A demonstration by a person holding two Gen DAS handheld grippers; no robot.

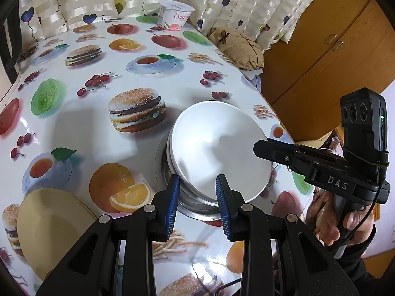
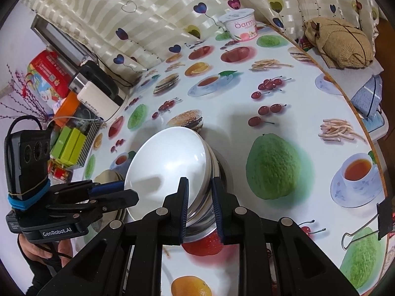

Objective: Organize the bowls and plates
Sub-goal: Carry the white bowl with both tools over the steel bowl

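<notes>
A white bowl (image 1: 219, 153) sits nested in a steel bowl (image 1: 197, 203) on the fruit-print table. My left gripper (image 1: 197, 187) is part open, its blue pads on either side of the near rim of the stack. My right gripper (image 2: 200, 197) is also part open, its pads on either side of the rims of the white bowl (image 2: 165, 167) and the steel bowl (image 2: 205, 222); whether they grip is unclear. A cream plate (image 1: 49, 227) lies at the left front. Each gripper shows in the other's view: the right one (image 1: 261, 146), the left one (image 2: 118, 191).
A yogurt tub (image 1: 175, 14) stands at the far edge by the curtain. A brown pouch (image 1: 238, 46) lies off the table's right side. Boxes and an appliance (image 2: 98, 91) crowd the left side. A binder clip (image 2: 365, 224) grips the right edge.
</notes>
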